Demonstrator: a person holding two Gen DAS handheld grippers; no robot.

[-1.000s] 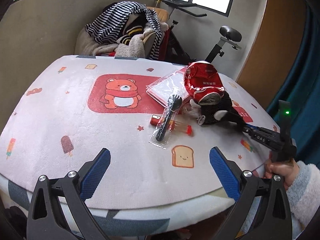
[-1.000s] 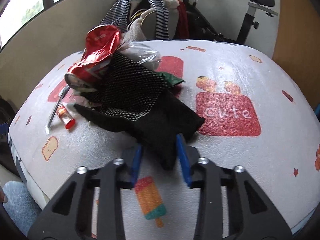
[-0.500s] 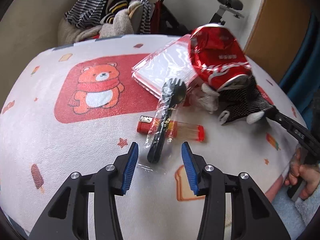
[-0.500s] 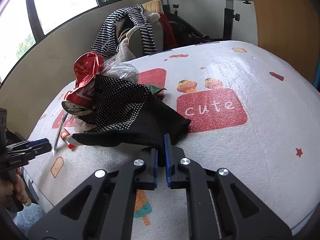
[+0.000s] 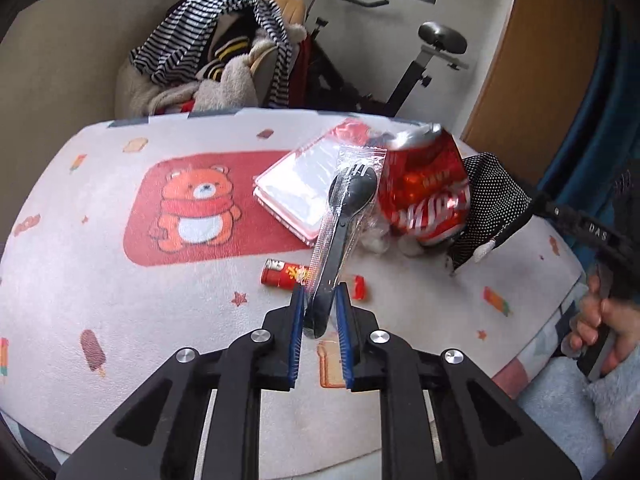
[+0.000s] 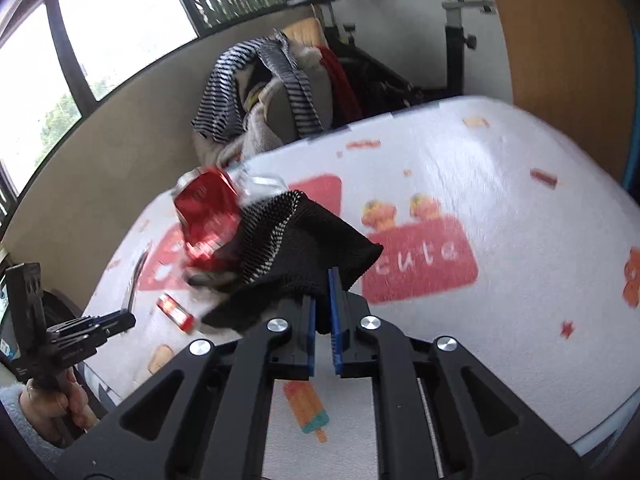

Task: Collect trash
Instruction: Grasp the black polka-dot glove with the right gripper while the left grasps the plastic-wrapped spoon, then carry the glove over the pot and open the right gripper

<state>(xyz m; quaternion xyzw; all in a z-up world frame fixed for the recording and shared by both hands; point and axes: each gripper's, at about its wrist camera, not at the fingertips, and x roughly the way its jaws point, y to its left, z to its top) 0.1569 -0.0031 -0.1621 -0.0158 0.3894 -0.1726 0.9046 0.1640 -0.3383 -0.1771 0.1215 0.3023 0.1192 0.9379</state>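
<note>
A black plastic spork in a clear wrapper (image 5: 352, 196) slants up from my left gripper (image 5: 320, 312). Its jaws are closing, and the blue pads hold the handle end between them. A crushed red can (image 5: 424, 192) (image 6: 208, 216) leans against a black dotted cloth (image 5: 492, 200) (image 6: 304, 240). My right gripper (image 6: 322, 312) is shut on that cloth's edge and holds it raised off the table. A red lighter (image 5: 280, 274) (image 6: 176, 312) lies on the patterned tablecloth under the spork. A flat clear plastic pack (image 5: 296, 192) sits behind it.
Crumpled white scraps (image 5: 376, 240) lie below the can. A chair heaped with striped clothes (image 5: 208, 60) and an exercise bike (image 5: 436, 48) stand behind the table. A person's hand (image 5: 600, 320) grips the right tool past the table's right edge. The bear print (image 5: 200, 208) is bare.
My left gripper moved in on the spork and closed round its handle. My right gripper shut on the black cloth and lifted it, and the can tipped up.
</note>
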